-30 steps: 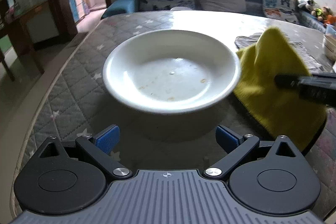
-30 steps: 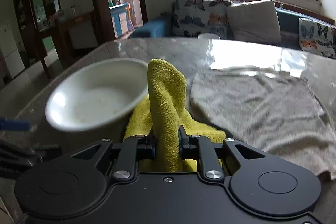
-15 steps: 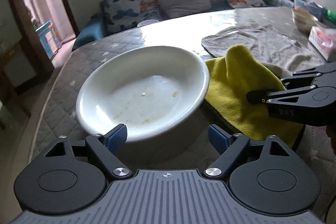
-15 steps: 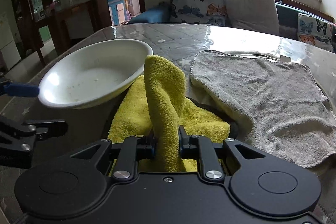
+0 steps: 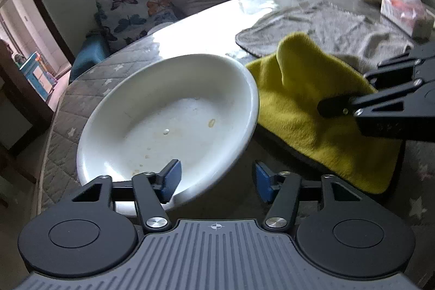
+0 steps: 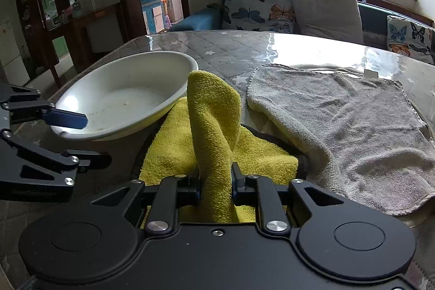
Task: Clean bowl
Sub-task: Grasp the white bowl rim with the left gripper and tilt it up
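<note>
bowl (image 5: 168, 116): on the table (image 6: 217, 45), left of the cloth (image 6: 214, 127)
cloth: between bowl and towel (image 6: 339, 113), touching the bowl's rim
cushions (image 6: 261, 7): behind the table

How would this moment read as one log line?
left gripper: open, at white bowl rim | right gripper: shut on yellow cloth

Grey towel (image 6: 339, 121) spread on quilted table (image 6: 217, 45); butterfly cushions (image 6: 258, 10) behind.

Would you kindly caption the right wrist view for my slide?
Right gripper pinching a yellow cloth beside the soiled white bowl.
</note>
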Motion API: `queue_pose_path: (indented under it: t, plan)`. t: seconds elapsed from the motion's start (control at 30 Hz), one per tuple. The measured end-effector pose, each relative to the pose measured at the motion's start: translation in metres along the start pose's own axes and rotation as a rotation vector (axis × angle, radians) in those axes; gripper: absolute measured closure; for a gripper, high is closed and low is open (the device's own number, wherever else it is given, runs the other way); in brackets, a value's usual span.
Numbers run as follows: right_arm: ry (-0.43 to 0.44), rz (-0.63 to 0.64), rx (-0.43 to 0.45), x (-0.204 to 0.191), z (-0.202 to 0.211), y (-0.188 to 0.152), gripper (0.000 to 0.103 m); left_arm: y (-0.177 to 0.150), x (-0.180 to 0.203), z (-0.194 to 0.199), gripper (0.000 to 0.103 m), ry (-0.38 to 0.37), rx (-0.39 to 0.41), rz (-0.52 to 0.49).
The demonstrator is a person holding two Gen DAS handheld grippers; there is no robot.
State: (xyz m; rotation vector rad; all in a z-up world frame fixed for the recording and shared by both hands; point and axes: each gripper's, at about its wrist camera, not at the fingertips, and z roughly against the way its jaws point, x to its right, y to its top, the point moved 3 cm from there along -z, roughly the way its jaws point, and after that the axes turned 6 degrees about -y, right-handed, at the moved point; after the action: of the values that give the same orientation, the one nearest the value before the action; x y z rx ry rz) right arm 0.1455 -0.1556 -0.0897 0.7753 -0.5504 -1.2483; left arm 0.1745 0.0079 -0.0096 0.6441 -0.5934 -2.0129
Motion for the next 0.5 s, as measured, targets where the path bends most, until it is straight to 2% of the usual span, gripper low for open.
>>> queue_pose_path:
  t: [0.07, 0.27, 0.5]
  plan:
    - [0.003, -0.001, 0.000, 0.0008, -0.0002, -0.0002, 0.083, -0.0003, -0.0026, -0.0031, 0.058, -0.010, -0.013, -0.003]
    - [0.006, 0.000, 0.002, 0.0004, 0.0001, 0.0006, 0.083, 0.0010, -0.0073, -0.0078, 0.070, -0.023, -0.037, -0.017]
    - [0.008, 0.010, 0.007, -0.0017, 0.0022, 0.0010, 0.083, 0.0033, -0.0074, -0.0104, 0.074, -0.039, -0.042, -0.022]
